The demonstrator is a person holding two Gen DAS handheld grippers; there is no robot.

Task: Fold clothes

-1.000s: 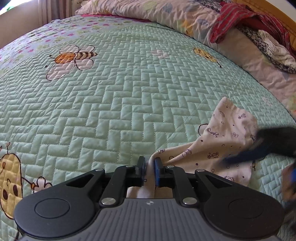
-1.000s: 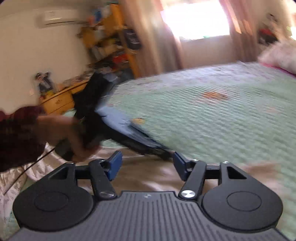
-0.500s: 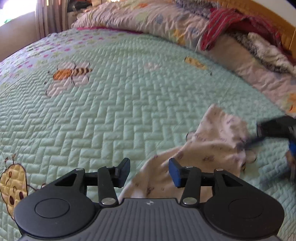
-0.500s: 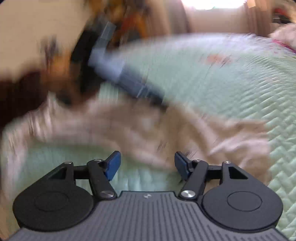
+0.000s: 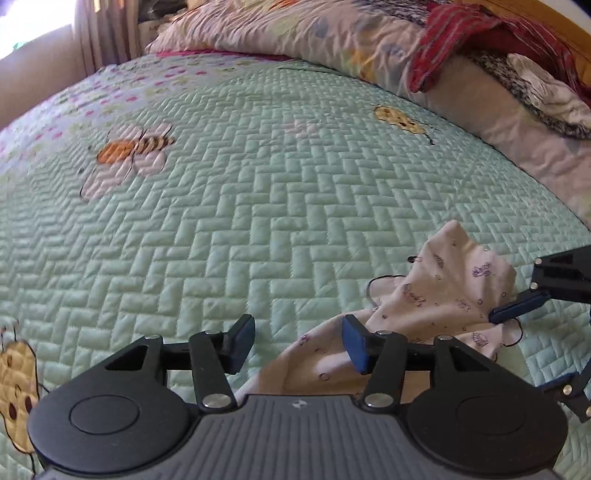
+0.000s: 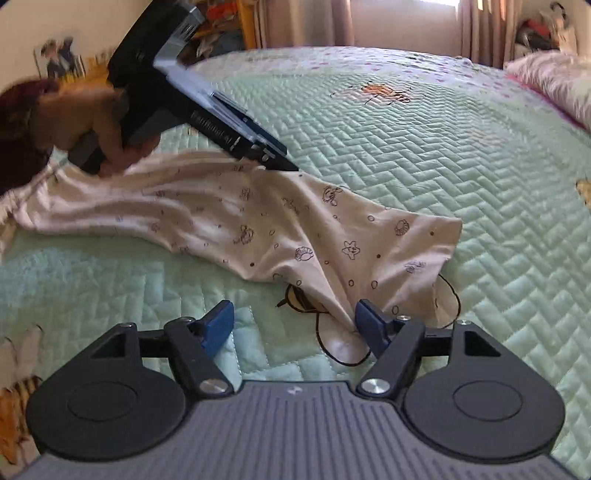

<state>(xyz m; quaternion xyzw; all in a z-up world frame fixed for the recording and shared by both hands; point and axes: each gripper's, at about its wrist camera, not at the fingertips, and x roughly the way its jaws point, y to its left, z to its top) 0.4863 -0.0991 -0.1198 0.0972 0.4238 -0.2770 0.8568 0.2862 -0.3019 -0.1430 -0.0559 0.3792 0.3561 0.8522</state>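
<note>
- A pale printed garment (image 6: 258,221), covered with small sea-creature drawings, lay rumpled and stretched out on the green quilted bedspread (image 5: 258,206) of the bed.
- The left claw (image 5: 297,341) was released; its jaws had just been opening, and the cloth lay loose between and below them, gripped by neither pad.
- From the right wrist view, a person's hand (image 6: 92,125) held that left claw's handle, its tip down at the garment's upper edge.
- The right claw (image 6: 295,328) also stood released, jaws wide; a corner of the garment touched the inside of its right finger (image 6: 373,328), unpinched.
- A bee motif (image 5: 129,155) decorated the bedspread well beyond the garment.
- A pink quilt (image 5: 314,33) and red striped clothing (image 5: 461,29) were heaped along the bed's far side.
</note>
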